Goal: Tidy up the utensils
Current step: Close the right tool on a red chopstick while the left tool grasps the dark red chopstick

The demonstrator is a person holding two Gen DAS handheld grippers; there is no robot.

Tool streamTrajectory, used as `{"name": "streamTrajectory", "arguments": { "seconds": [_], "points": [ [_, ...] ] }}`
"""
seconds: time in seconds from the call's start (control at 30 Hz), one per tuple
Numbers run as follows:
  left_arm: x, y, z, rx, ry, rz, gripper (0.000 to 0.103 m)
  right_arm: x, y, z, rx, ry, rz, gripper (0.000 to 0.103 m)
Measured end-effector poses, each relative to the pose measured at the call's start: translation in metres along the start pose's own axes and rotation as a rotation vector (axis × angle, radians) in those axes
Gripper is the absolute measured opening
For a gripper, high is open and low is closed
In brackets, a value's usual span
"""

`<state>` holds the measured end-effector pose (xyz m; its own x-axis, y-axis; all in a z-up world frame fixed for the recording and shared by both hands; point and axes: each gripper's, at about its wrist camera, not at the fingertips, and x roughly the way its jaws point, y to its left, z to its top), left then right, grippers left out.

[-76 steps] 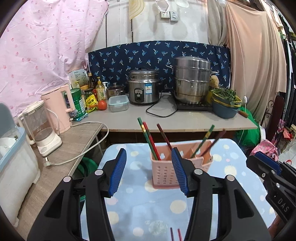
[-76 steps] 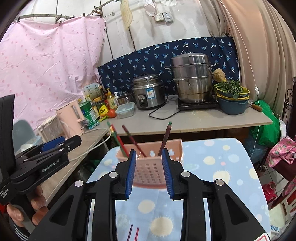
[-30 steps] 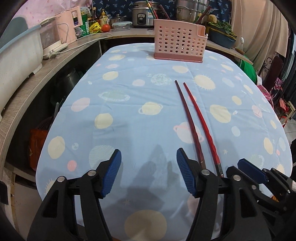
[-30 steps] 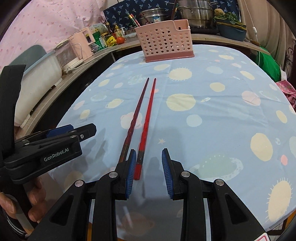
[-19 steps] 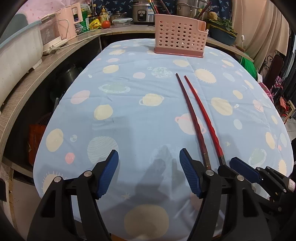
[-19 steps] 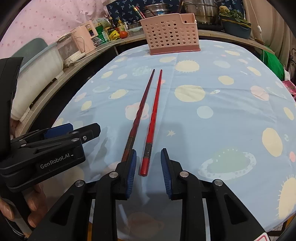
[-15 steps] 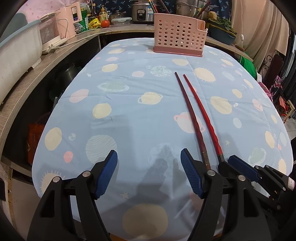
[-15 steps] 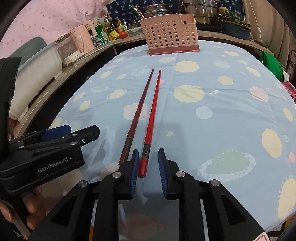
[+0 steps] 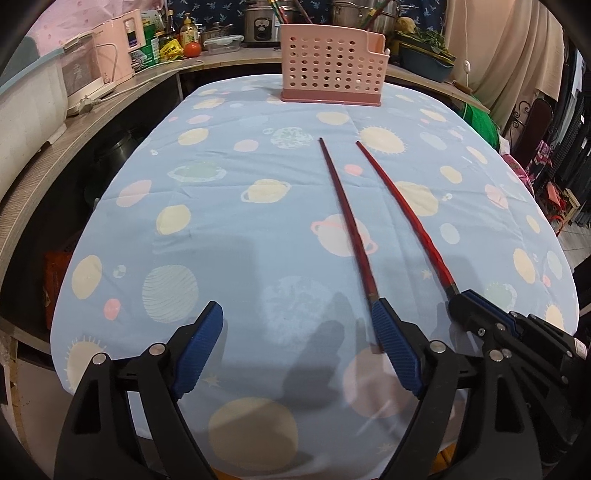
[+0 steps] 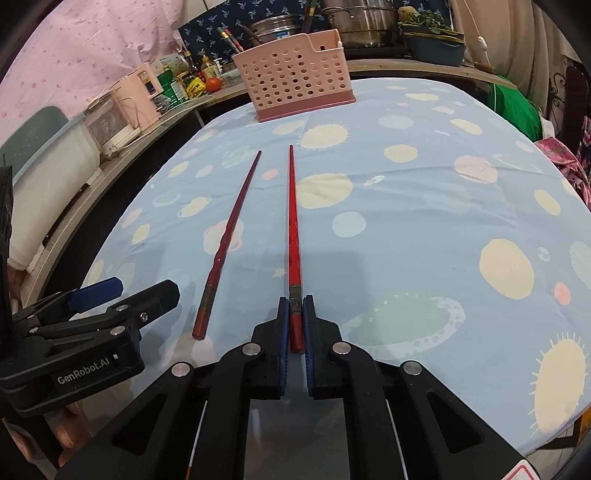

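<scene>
Two red chopsticks lie lengthwise on the blue planet-print tablecloth [image 10: 406, 206]. My right gripper [image 10: 294, 306] is shut on the near end of the brighter red chopstick [image 10: 293, 221]; the same chopstick shows in the left wrist view [image 9: 402, 214]. The darker red chopstick [image 10: 231, 232] lies free to its left, and shows in the left wrist view [image 9: 347, 218]. My left gripper [image 9: 295, 325] is open and empty, low over the cloth, its right finger at the dark chopstick's near end. A pink perforated utensil basket [image 9: 330, 70] stands at the table's far end, also in the right wrist view [image 10: 295, 74].
A wooden counter [image 9: 110, 107] runs along the left and back with a pink kettle [image 9: 114, 48], a blender, bottles, a rice cooker and steel pots [image 10: 362, 22]. The table's near edge [image 9: 258, 458] lies right under my grippers.
My right gripper has closed on the bright red chopstick's near end and shifted it apart from the dark one. My left gripper stayed open and edged forward.
</scene>
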<state>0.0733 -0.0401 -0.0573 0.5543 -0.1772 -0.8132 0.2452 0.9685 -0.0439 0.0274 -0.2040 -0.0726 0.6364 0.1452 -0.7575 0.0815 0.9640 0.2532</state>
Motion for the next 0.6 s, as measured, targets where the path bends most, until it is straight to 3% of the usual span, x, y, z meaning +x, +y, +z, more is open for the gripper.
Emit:
{"name": "streamTrajectory", "arguments": {
  "seconds": [0.37, 0.6],
  "points": [
    [0.015, -0.016, -0.003, 0.016, 0.031, -0.038, 0.078, -0.002, -0.008, -0.002, 0.020, 0.000, -0.005, 0.007],
    [0.017, -0.018, -0.003, 0.030, 0.027, -0.028, 0.064, -0.002, -0.008, -0.003, 0.018, -0.001, -0.007, 0.007]
  ]
}}
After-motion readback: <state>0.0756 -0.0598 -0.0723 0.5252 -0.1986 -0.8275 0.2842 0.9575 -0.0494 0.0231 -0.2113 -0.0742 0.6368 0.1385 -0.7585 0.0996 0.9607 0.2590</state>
